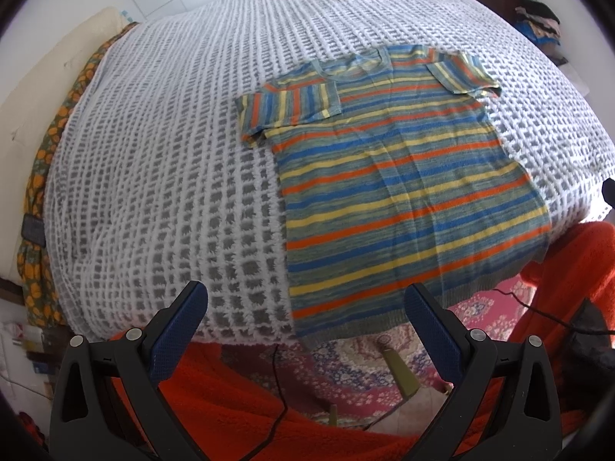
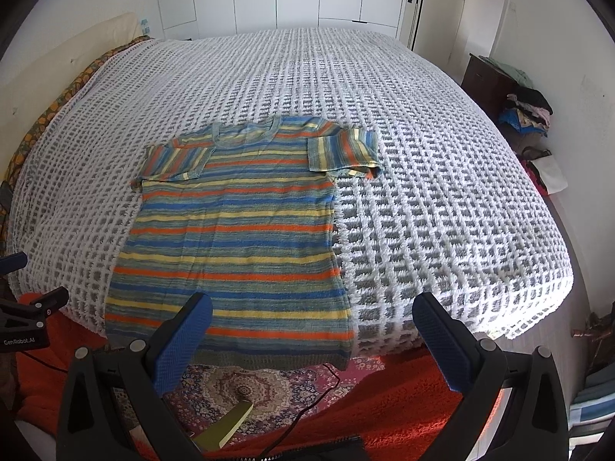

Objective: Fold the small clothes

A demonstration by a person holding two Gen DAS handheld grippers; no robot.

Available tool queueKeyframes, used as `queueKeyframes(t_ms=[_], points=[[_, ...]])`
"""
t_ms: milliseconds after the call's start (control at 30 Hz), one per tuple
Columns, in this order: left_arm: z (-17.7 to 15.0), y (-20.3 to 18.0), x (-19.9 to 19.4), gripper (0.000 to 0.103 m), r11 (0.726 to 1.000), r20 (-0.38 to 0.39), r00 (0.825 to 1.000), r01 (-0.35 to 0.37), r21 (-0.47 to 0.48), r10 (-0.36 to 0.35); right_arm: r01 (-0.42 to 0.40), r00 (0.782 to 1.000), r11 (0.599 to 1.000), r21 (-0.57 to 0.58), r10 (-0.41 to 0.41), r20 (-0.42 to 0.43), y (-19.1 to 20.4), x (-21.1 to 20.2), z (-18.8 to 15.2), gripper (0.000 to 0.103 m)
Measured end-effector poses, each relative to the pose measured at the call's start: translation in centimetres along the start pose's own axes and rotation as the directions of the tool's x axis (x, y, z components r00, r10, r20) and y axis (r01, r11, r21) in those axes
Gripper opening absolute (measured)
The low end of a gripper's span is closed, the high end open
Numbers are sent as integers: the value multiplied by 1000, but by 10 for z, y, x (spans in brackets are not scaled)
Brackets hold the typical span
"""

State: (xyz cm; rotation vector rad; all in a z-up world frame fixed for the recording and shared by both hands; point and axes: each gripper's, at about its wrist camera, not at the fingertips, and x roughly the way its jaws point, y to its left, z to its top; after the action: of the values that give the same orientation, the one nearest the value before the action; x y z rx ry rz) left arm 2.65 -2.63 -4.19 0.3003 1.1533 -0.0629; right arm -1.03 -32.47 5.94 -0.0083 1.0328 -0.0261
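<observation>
A striped knit T-shirt [image 1: 403, 188] [image 2: 238, 238] lies flat on the bed, sleeves folded inward, hem overhanging the edge.

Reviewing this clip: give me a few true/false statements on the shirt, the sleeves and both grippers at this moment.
1. The striped shirt lies flat on the bedspread. True.
2. Both sleeves are folded in over the body. True.
3. The left gripper is clamped on the hem. False: it is open, holding nothing.
4. The right gripper is open. True.
5. The shirt is folded in half. False: its body lies full length, hem at the bed's near edge.
</observation>
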Motion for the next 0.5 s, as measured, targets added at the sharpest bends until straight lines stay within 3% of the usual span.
queueKeyframes(t_ms=[133,233,300,400,500], points=[[28,14,29,102,999,20,999,45,26,-46,-54,998,998,19,54,-9,0,6,-3,103],[77,34,61,102,990,42,990,135,38,-137,-80,997,997,16,81,-21,1,12,-6,103],[116,33,86,102,984,47,986,154,89,-158,-81,996,997,18,82,-30,1,16,-9,103],[167,10,133,102,972,40,991,115,206,-126,-85,995,996,35,87,-45,0,23,-12,103],[198,-26,191,99,943,22,1000,13,333,-22,-95,993,994,53,98,-63,1,30,-15,103]])
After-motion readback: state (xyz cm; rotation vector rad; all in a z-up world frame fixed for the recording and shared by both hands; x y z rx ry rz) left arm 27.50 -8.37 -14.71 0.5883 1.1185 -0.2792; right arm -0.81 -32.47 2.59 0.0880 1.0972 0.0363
